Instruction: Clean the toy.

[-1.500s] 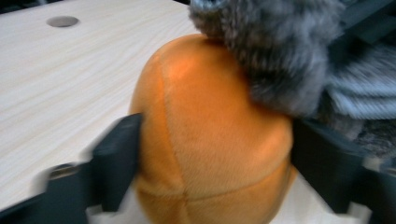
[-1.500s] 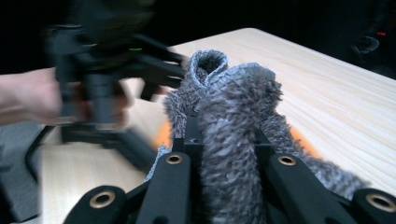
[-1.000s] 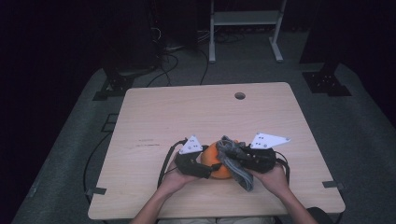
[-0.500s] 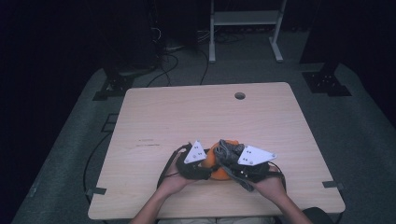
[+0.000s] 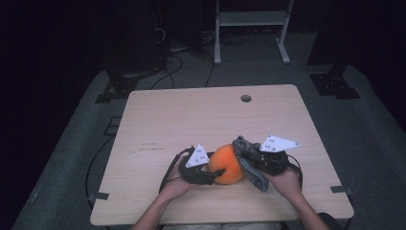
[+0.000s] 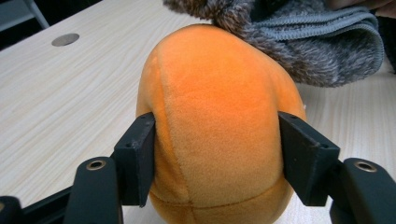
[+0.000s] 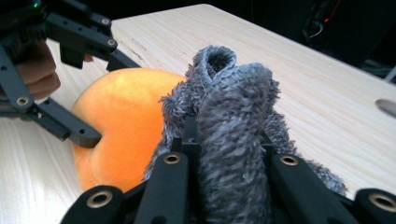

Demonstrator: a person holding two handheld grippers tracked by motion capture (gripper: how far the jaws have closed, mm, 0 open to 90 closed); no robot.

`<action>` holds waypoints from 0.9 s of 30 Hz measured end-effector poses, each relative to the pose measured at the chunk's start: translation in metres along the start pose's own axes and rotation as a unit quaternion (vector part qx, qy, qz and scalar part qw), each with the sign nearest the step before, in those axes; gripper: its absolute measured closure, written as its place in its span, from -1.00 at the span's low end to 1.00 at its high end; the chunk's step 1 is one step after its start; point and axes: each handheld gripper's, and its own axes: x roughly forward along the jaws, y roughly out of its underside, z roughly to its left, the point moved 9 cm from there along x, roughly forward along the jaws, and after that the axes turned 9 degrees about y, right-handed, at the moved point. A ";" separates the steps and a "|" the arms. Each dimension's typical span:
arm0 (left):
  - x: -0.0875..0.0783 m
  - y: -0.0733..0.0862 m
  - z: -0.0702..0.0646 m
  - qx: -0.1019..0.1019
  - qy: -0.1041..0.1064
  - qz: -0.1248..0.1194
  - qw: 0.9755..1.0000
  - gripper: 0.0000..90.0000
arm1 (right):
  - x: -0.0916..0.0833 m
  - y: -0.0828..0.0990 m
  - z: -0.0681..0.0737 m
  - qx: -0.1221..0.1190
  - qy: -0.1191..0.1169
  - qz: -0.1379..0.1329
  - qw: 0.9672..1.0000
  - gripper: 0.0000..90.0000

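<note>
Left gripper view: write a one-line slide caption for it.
Left gripper clamps an orange plush toy on the wooden table, grey fuzzy cloth draped against its top.

Dark lab, floor cables (image 5: 177,60), rig stands (image 5: 335,86)

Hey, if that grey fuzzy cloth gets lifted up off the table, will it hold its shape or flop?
The grey cloth will probably flop: it bunches in folds between the right gripper jaws. Its fuzzy pile suggests it is light and unlikely to slip.

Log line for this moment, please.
left hand-held gripper: shut on orange plush | right hand-held gripper: shut on grey cloth | cloth touching plush
</note>
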 end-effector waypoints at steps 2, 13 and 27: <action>-0.001 -0.001 0.003 -0.024 0.007 -0.004 1.000 -0.39 | 0.002 0.002 0.002 0.014 -0.014 0.004 1.000 0.66; 0.000 -0.009 -0.012 0.056 -0.003 0.003 0.998 -0.12 | -0.011 -0.021 0.045 -0.029 -0.069 -0.035 0.997 0.67; 0.000 -0.006 -0.010 0.044 -0.004 0.006 0.999 -0.08 | -0.007 -0.020 0.048 -0.035 -0.073 -0.027 0.996 0.68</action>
